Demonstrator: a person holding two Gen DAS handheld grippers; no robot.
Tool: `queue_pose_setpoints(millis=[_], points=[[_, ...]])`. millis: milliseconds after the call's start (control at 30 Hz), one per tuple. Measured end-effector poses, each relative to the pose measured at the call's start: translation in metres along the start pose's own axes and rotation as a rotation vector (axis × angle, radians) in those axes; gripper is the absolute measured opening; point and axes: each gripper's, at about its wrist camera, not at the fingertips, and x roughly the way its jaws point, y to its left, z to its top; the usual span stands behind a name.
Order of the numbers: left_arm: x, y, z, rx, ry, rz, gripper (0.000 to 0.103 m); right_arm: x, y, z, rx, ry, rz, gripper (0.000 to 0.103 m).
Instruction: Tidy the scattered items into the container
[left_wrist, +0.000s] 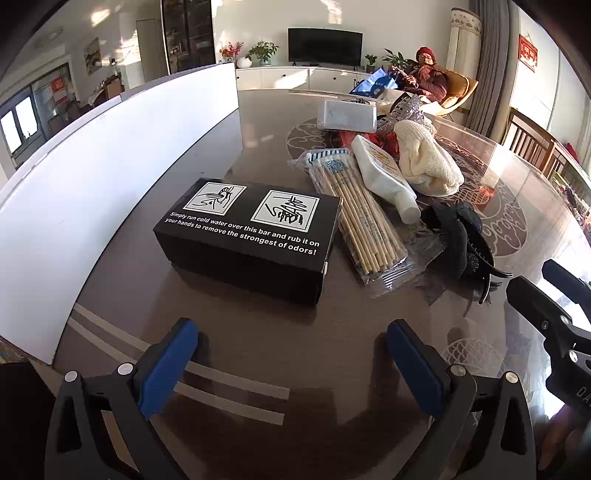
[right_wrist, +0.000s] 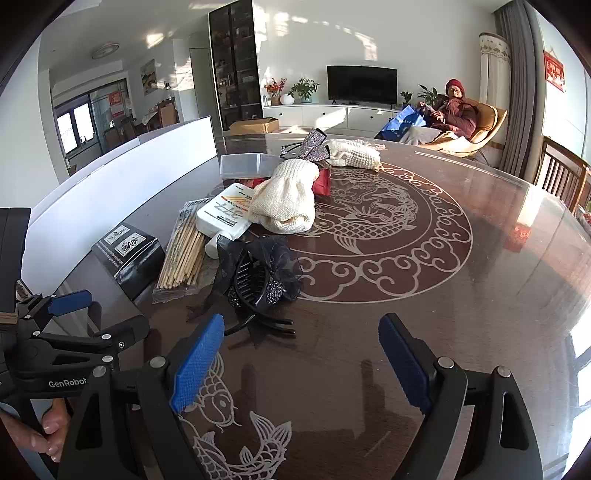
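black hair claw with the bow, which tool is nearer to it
Right. The right tool is open just short of the black hair claw, which lies slightly left of its line. The left tool is open facing the black box, with the claw off to its right.

Black printed box (left_wrist: 251, 236) lying flat, bagged bamboo sticks (left_wrist: 360, 221) beside it, white bottle (left_wrist: 384, 177), cream knit (left_wrist: 424, 162), black hair claw (left_wrist: 465, 243), clear container (left_wrist: 347, 116) behind.

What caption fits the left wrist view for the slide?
Open left gripper faces black box, bamboo skewer pack and black hair claw on table.
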Motion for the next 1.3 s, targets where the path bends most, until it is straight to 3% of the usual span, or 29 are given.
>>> queue_pose_setpoints(millis=[867,1300], points=[[0.007,0.0,0.001,0.005,-0.022,0.006,0.103,0.003,0.0,0.0,0.014,0.0,0.0,0.087],[0.008,0.0,0.0,0.013,-0.02,-0.002,0.103,0.017,0.0,0.001,0.015,0.076,-0.015,0.087]])
